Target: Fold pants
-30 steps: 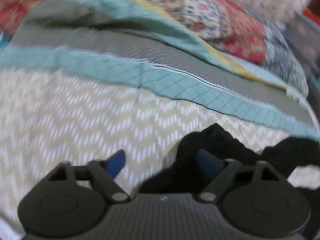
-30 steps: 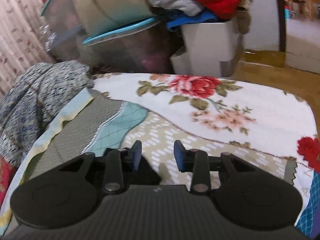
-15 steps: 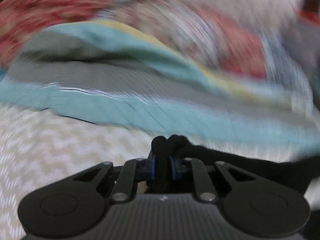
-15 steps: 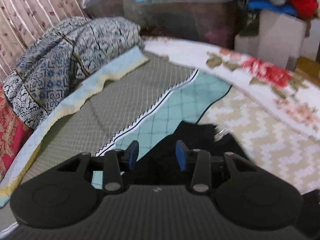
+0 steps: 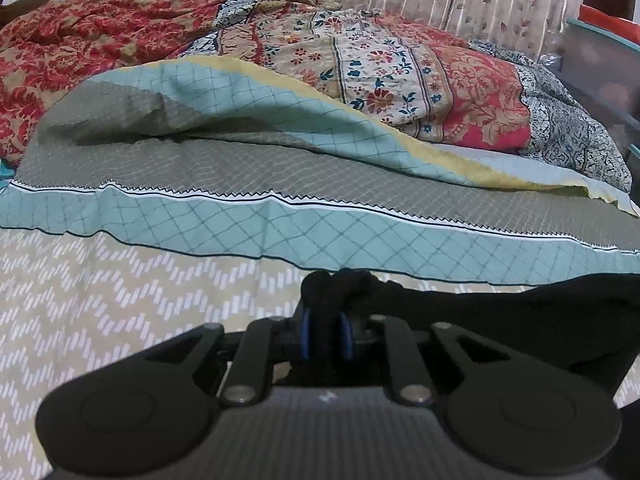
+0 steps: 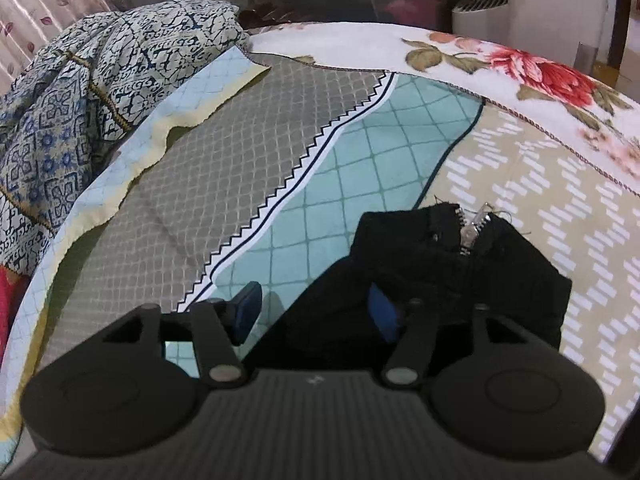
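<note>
The black pants [image 6: 460, 264] lie on the patterned bedsheet, their open metal zipper [image 6: 472, 228] facing up in the right wrist view. My left gripper [image 5: 326, 334] is shut on a bunched fold of the pants [image 5: 348, 282], and black cloth stretches away to the right [image 5: 540, 308]. My right gripper [image 6: 316, 312] is open just above the pants' top edge, its right finger [image 6: 382, 312] over the black cloth and its left finger [image 6: 248, 308] over the teal sheet.
The bedsheet has beige zigzag [image 5: 100, 300], teal [image 5: 280, 228] and grey bands. A heap of red and floral fabric [image 5: 360, 64] lies at the bed's far side, a blue-patterned cloth [image 6: 80, 92] beside it. A floral blanket [image 6: 540, 76] covers the bed's end. Storage boxes stand beyond.
My left gripper closed on a fold of the pants and pulled it taut. My right gripper swung from the floral blanket to the pants' top edge and opened wider.
</note>
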Action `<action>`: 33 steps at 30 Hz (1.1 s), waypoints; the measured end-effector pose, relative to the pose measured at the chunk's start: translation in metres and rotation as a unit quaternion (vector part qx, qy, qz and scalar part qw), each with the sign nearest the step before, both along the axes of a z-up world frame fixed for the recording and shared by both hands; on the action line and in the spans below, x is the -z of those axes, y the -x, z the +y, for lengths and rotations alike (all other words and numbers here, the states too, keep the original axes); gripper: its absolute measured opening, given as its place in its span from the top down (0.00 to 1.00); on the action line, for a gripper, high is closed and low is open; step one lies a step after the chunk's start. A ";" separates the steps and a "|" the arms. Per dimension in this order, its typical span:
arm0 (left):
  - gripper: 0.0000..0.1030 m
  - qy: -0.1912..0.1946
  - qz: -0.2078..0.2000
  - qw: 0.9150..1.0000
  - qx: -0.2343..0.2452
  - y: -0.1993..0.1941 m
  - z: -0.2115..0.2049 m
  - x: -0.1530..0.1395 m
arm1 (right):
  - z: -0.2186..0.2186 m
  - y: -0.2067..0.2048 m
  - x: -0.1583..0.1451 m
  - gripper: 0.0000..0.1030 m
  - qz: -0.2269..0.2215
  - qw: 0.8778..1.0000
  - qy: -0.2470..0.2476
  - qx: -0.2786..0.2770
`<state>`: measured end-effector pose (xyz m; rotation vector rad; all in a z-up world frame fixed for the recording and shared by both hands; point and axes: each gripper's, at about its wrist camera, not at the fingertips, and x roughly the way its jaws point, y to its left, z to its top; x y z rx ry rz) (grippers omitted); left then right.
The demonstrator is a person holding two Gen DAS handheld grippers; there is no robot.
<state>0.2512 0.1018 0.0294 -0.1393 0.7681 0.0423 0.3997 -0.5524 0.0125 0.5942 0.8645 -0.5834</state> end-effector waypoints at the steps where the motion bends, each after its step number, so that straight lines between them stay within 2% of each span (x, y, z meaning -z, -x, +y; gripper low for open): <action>1: 0.86 0.001 0.000 1.000 -0.002 0.000 0.001 0.000 | 0.000 -0.001 0.003 0.49 0.005 1.000 0.004 0.007; 2: 0.86 0.003 0.000 1.000 -0.003 -0.001 0.002 0.002 | 0.000 -0.002 0.005 0.70 0.013 1.000 0.017 0.015; 5: 0.87 0.004 -0.007 1.000 -0.009 0.003 0.002 -0.001 | 0.002 0.000 0.005 0.91 0.006 1.000 0.031 0.002; 6: 0.87 0.005 -0.010 1.000 -0.012 0.005 0.003 -0.004 | 0.001 0.004 0.002 0.94 -0.008 1.000 0.027 0.003; 11: 0.88 0.036 -0.037 0.998 -0.024 0.030 0.008 -0.027 | -0.012 0.044 -0.028 0.95 -0.103 0.994 -0.010 0.019; 14: 0.88 0.051 -0.058 0.997 -0.027 0.055 0.011 -0.045 | -0.025 0.081 -0.055 0.95 -0.158 0.986 -0.040 0.021; 18: 0.90 0.069 -0.085 0.994 -0.026 0.107 0.014 -0.066 | -0.044 0.153 -0.086 0.97 -0.217 0.974 -0.067 0.019; 21: 0.90 0.071 -0.092 0.993 -0.020 0.150 0.012 -0.073 | -0.061 0.208 -0.090 0.97 -0.231 0.969 -0.083 0.032; 25: 0.91 0.076 -0.078 0.994 -0.024 0.208 0.011 -0.067 | -0.078 0.285 -0.081 0.97 -0.244 0.963 -0.099 0.061; 29: 0.91 0.089 -0.037 0.995 -0.032 0.257 0.010 -0.044 | -0.081 0.348 -0.053 0.97 -0.222 0.967 -0.095 0.083; 33: 0.91 0.086 0.009 0.995 -0.044 0.290 0.005 -0.014 | -0.079 0.382 -0.011 0.97 -0.183 0.968 -0.113 0.126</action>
